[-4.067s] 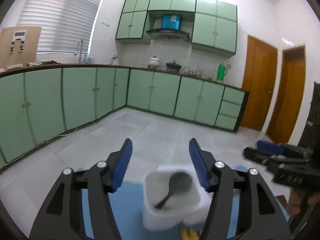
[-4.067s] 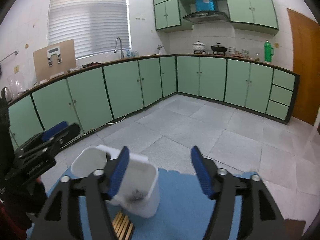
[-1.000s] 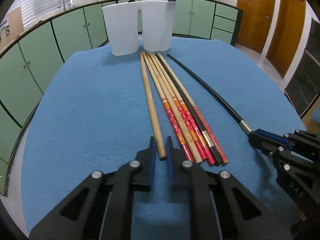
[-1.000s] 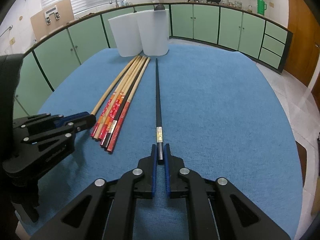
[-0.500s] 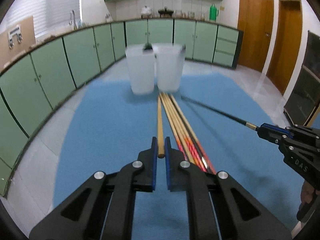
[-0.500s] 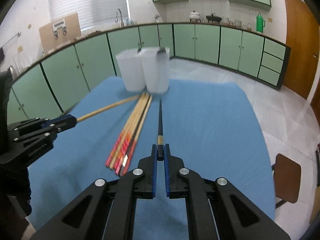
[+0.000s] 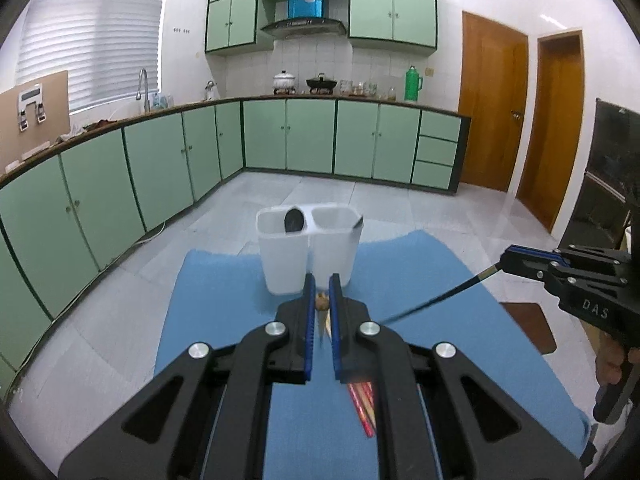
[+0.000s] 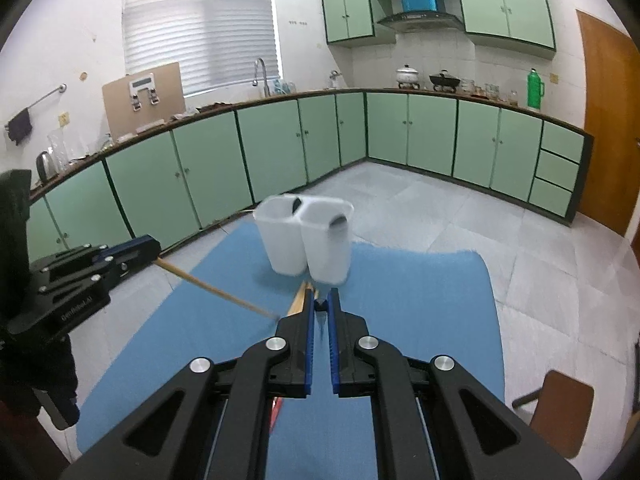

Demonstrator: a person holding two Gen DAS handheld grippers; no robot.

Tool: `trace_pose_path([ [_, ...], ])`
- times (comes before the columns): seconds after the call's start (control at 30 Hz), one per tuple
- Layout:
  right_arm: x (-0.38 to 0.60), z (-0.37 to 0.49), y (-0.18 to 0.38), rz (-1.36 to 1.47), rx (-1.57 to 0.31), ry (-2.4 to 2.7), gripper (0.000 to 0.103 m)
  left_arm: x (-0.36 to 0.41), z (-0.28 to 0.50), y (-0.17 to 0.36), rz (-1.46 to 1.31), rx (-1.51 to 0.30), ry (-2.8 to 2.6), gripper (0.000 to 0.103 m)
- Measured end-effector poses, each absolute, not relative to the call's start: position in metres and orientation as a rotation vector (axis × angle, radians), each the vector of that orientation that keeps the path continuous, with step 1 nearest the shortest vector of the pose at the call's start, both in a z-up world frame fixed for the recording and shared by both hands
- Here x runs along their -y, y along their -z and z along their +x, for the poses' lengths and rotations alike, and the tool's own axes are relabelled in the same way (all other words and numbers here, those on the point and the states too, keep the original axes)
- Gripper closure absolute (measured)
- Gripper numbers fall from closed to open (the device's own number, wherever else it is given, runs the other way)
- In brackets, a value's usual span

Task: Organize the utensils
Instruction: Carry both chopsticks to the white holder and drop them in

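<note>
My left gripper [image 7: 321, 298] is shut on the end of a plain wooden chopstick [image 7: 321, 303], held above the blue table mat [image 7: 224, 292]. In the right wrist view that chopstick [image 8: 212, 290] slants down from the left gripper [image 8: 154, 249]. My right gripper [image 8: 321, 303] is shut on the end of a black chopstick [image 8: 320, 306], which shows in the left wrist view as a dark rod [image 7: 440, 298] running from the right gripper [image 7: 505, 258]. A white two-compartment holder [image 7: 308, 248] stands at the mat's far edge with dark utensils in it. Several red-banded chopsticks [image 7: 363, 404] lie on the mat under the left gripper.
The mat covers a small table over a grey tiled floor. Green kitchen cabinets [image 7: 288, 136] line the far walls, and wooden doors [image 7: 494, 108] stand at the right. A brown stool [image 8: 560, 416] sits to the right of the table.
Both grippers have risen well above the mat, each lifting its chopstick by the near end. The holder now appears lower and farther off, and the remaining chopsticks lie beneath the left gripper.
</note>
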State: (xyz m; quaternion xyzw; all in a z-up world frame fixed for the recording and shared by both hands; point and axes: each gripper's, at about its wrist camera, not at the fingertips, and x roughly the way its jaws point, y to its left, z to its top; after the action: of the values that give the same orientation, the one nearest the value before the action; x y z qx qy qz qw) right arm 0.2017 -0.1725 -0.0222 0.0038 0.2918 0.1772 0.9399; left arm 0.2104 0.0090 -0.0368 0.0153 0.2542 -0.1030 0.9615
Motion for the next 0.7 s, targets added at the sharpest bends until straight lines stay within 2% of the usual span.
trace_pose_path([
  [0.43, 0.166, 0.234, -0.015, -0.019, -0.577, -0.421, 0.097, -0.011, 0.225, 0.005, 0.027, -0.467, 0.255, 0.097],
  [0.7, 0.163, 0.250, -0.059, -0.017, -0.484, -0.441, 0.097, -0.010, 0.239, -0.032, 0.041, -0.380, 0.257, 0.097],
])
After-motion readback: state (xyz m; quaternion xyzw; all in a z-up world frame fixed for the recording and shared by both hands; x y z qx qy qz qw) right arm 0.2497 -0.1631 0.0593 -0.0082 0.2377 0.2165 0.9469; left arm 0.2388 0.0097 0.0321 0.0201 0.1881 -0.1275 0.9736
